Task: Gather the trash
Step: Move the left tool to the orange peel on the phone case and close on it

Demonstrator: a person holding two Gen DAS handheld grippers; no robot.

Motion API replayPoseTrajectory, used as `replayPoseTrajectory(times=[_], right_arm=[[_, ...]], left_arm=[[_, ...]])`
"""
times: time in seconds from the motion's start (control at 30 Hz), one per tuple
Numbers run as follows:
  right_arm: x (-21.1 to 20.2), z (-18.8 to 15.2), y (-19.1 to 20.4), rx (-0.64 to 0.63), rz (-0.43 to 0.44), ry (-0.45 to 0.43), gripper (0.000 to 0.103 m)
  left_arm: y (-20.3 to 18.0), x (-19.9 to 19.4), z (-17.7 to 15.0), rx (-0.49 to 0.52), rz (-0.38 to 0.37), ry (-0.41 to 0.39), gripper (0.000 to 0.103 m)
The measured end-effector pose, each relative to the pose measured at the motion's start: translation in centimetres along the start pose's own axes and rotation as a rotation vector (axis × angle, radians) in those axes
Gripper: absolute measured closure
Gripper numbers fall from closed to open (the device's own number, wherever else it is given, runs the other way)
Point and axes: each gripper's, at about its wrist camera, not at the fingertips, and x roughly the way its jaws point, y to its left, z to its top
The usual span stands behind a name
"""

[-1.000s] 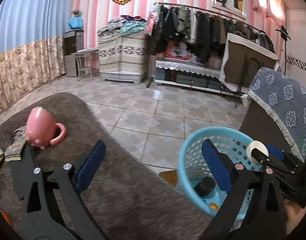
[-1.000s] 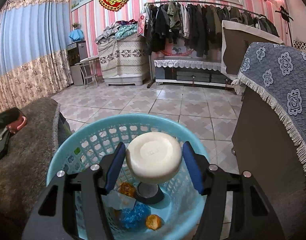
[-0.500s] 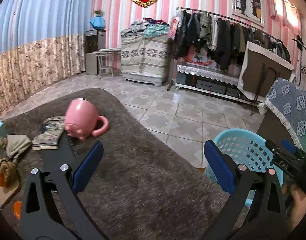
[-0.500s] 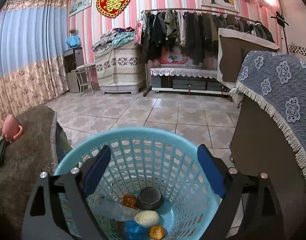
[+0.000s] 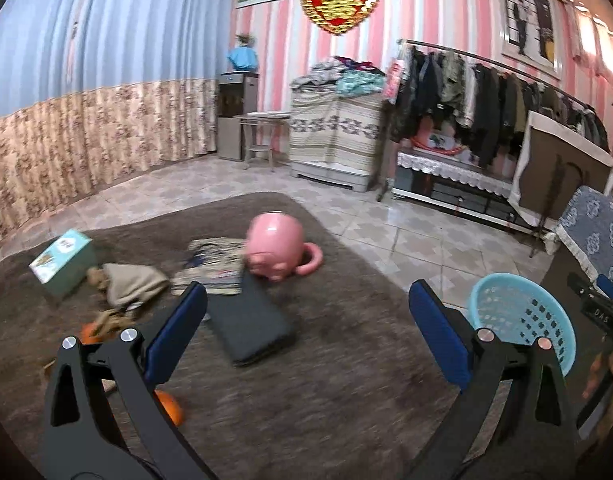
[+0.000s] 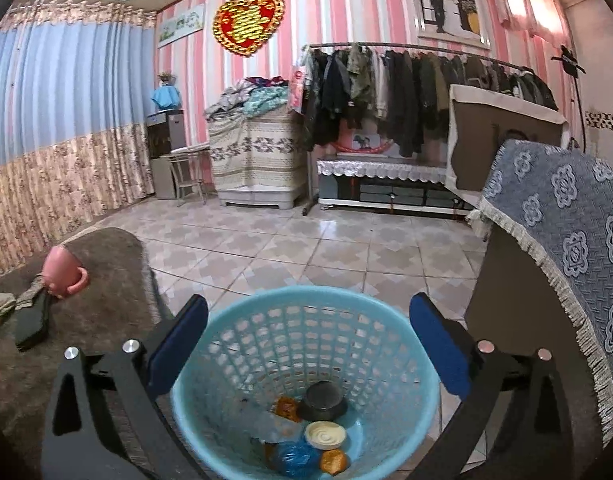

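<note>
Lived-in home room, loaded clothes rail (image 6: 426, 80), pink striped wallpaper (image 6: 346, 8), floral curtains (image 5: 86, 80), tiled floor (image 6: 306, 248)

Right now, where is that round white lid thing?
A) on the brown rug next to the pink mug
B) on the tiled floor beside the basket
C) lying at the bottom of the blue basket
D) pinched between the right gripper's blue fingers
C: the white lid lies on the bottom of the blue basket among other scraps, while the right gripper stands above it, its jaws opening with nothing between them.
</note>
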Motion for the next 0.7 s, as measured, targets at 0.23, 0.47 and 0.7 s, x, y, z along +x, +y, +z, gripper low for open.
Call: replayPoseTrajectory(times=[0.23,0.47,0.7], right_arm=[[-1.2,-0.3,5.0,-0.047,0.06,0.003,0.005],[-2.8,-1.2,10.4,-0.118,0.142,0.006,0.005],[-3.2,-2.3,16.0,-0.194,0.212,0.021,0.005]], left_arm=[[6.7,-2.5,-0.6,-0.027,0.117,-0.015,0.005],[12.9,-5.1,-2.0,-0.06,0.217,-0.013,0.005],[17.8,-5.9,-3.9,-0.097,0.295,0.014,0.005]])
